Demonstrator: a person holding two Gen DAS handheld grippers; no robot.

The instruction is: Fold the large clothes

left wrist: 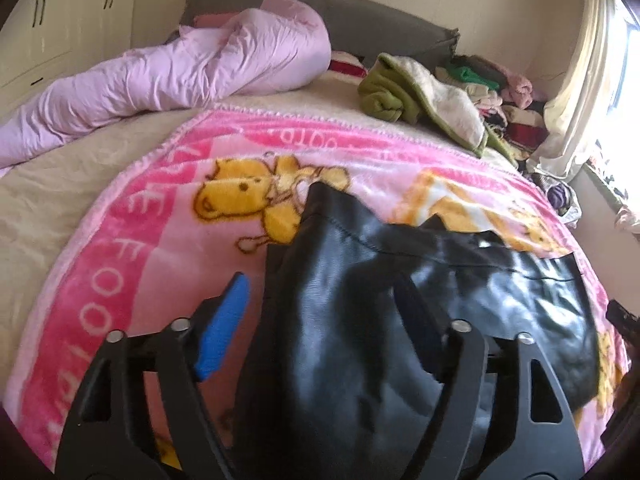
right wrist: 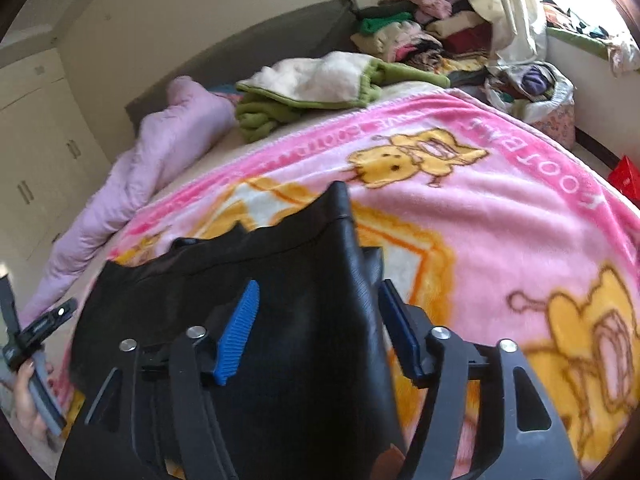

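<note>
A black, leather-like garment [left wrist: 500, 292] [right wrist: 240, 256] lies spread on a pink cartoon-bear blanket [left wrist: 140, 240] [right wrist: 500, 220] that covers the bed. My left gripper [left wrist: 320, 284] is open over the garment's left part. Its blue pad [left wrist: 228, 320] stands over the blanket, clear of the cloth's edge. My right gripper [right wrist: 318, 286] is open too, straddling the garment's right edge, and neither pad presses on it. A hand holding the left gripper's handle [right wrist: 36, 332] shows at the left edge of the right wrist view.
A rumpled lilac duvet [left wrist: 180, 68] lies along the bed's far left. A green and white fleece [left wrist: 404, 92] and a pile of mixed clothes [left wrist: 492, 96] sit by the grey headboard [left wrist: 380, 20]. Wardrobe doors [left wrist: 48, 20] stand at left, a curtain [left wrist: 580, 80] at right.
</note>
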